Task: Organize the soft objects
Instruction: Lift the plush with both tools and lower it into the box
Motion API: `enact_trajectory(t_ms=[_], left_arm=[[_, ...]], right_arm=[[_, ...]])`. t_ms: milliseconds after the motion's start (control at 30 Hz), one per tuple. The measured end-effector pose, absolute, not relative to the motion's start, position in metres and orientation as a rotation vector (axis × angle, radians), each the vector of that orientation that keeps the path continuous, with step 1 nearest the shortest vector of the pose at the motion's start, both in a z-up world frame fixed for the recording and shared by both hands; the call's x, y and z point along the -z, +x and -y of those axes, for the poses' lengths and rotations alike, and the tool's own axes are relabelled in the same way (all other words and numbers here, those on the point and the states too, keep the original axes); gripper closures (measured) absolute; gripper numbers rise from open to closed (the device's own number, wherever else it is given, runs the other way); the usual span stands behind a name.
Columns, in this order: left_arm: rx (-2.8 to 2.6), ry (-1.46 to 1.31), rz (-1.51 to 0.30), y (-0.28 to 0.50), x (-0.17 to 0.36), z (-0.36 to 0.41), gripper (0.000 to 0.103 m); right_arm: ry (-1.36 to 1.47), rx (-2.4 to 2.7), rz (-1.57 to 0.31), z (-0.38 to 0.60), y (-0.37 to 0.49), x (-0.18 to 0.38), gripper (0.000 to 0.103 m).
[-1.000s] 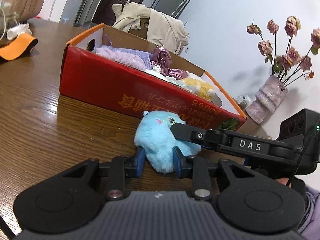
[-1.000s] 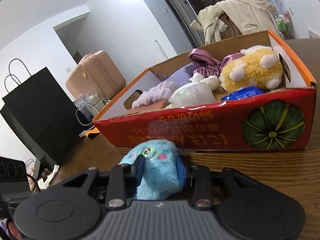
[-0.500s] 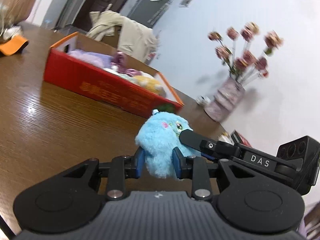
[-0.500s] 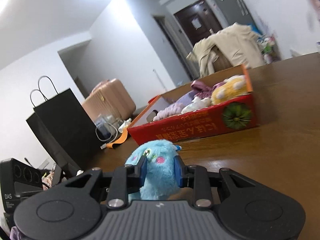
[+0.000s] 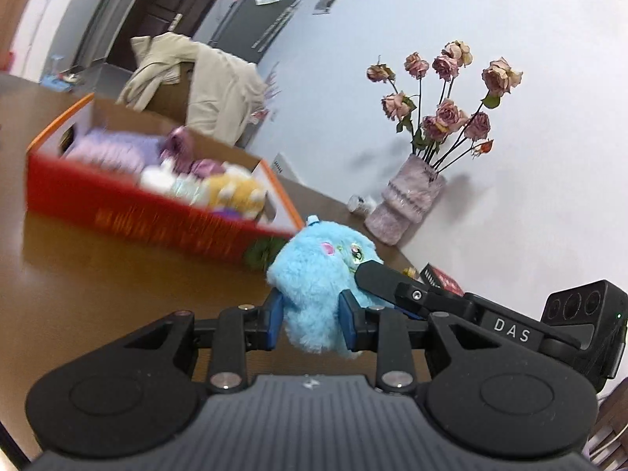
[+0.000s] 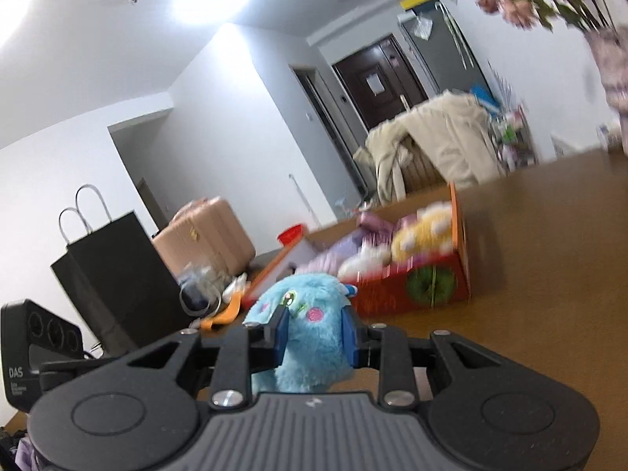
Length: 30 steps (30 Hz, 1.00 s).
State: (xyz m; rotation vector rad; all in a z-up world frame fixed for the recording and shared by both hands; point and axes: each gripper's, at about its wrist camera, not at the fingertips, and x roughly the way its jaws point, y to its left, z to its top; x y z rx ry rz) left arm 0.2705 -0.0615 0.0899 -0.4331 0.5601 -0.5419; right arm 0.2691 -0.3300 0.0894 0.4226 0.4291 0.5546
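Now both your grippers, left gripper [image 5: 310, 316] and right gripper [image 6: 316, 331], pinch the blue plush [image 5: 322, 274] lower centre; it's lifted away from the red box [image 5: 129, 212], so boxing remains.

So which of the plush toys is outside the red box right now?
The blue fluffy toy: both the left gripper and right gripper clamp it, while the yellow plush lies inside the red box.
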Motion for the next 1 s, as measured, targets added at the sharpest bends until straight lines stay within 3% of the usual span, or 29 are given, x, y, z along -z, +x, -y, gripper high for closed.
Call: enact_trajectory(t_ms=[233, 500, 667, 1000], left_arm=[[0.595, -0.43, -0.615, 0.391, -0.111, 0.065, 0.074], [0.522, -0.366, -0.75, 0.495, -0.058, 0.071, 0.068], [0.545, -0.337, -0.743, 0.504, -0.044, 0.058, 0.068], [0.478, -0.259, -0.618, 0.465, -0.088, 0.045, 0.062]], right_arm=[[0.486, -0.478, -0.404, 0.337, 0.363, -0.108, 0.075], [0.396, -0.299, -0.534, 0.318, 0.46, -0.061, 0.069], [0.221, -0.218, -0.445, 0.299, 0.46, -0.058, 0.07], [0.18, -0.275, -0.432, 0.298, 0.445, -0.079, 0.067]])
